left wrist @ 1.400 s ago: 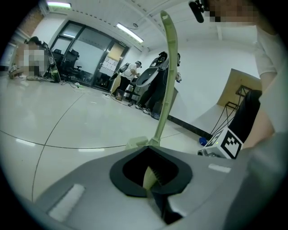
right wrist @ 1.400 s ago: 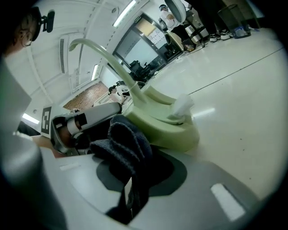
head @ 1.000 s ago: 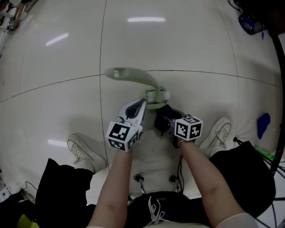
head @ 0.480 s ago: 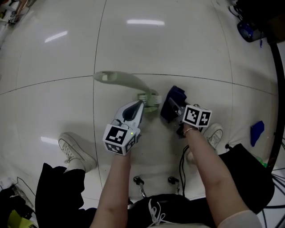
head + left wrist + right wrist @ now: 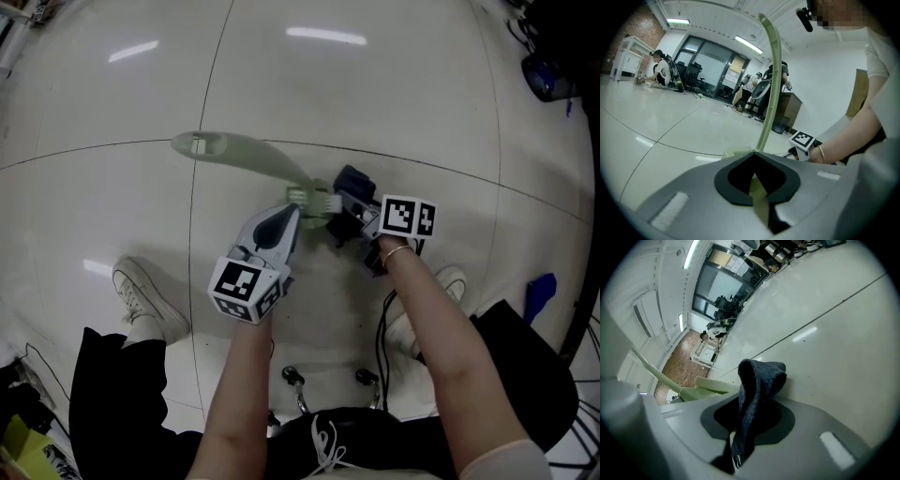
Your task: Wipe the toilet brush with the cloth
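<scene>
A pale green toilet brush is held above the white tiled floor, its long handle reaching up and left. Its brush head sits between my two grippers. My left gripper is shut on the brush next to the head; in the left gripper view the green handle rises straight out of the jaws. My right gripper is shut on a dark blue cloth, which rests against the right side of the brush head. In the right gripper view the cloth hangs folded from the jaws, the green brush just to its left.
White sneakers stand on the floor at left and right. Chair castors show below the arms. A blue object lies at the right, and a dark blue thing at the top right. People and office furniture stand far off in the left gripper view.
The brush has swung left and its head has risen slightly in view. My right gripper has moved the cloth back in against the brush head after drawing it away to the right.
</scene>
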A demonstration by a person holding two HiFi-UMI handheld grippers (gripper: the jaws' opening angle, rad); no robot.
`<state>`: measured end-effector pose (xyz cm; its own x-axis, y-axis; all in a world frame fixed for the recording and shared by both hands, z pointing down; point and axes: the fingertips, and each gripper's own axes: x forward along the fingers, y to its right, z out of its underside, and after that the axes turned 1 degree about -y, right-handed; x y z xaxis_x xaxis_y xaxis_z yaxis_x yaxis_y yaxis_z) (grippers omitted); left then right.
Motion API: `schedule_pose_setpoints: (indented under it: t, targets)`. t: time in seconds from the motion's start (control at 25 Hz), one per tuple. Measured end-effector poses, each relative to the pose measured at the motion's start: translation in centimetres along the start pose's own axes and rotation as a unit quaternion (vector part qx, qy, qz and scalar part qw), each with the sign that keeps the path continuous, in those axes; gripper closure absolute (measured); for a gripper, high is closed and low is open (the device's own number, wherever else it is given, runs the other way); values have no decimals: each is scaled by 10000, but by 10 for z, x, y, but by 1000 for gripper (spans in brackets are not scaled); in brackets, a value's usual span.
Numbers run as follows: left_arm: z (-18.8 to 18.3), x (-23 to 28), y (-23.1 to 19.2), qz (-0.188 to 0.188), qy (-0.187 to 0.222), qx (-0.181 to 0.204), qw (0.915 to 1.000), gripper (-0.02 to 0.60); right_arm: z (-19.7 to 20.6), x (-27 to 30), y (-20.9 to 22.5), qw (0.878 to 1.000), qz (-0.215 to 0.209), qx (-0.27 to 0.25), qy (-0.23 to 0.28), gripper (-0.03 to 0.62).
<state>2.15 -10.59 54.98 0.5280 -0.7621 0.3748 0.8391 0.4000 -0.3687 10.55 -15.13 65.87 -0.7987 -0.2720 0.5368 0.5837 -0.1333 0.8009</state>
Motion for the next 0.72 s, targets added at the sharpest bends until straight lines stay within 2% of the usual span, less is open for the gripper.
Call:
schedule_pose_setpoints:
  t: [0.28, 0.44, 0.56, 0.64, 0.72]
  targets:
    - [2, 0, 2, -16, 102, 22, 9999, 575, 31, -11, 0, 9986, -73, -227, -482, 525]
    - [2, 0, 1, -60, 163, -97, 9998, 575, 53, -19, 3, 9977, -105, 296, -606, 525]
    - [4, 1, 3, -4, 17, -138, 9999, 575, 54, -34, 17, 9973, 308, 528, -395, 525]
    - [0, 2, 7, 86, -19, -139, 9999, 575, 35, -48, 23, 9969, 772, 143, -78, 526]
    - [-6, 4, 9, 157, 10, -103, 9998, 575, -1, -58, 11, 9938, 922, -526, 339, 526]
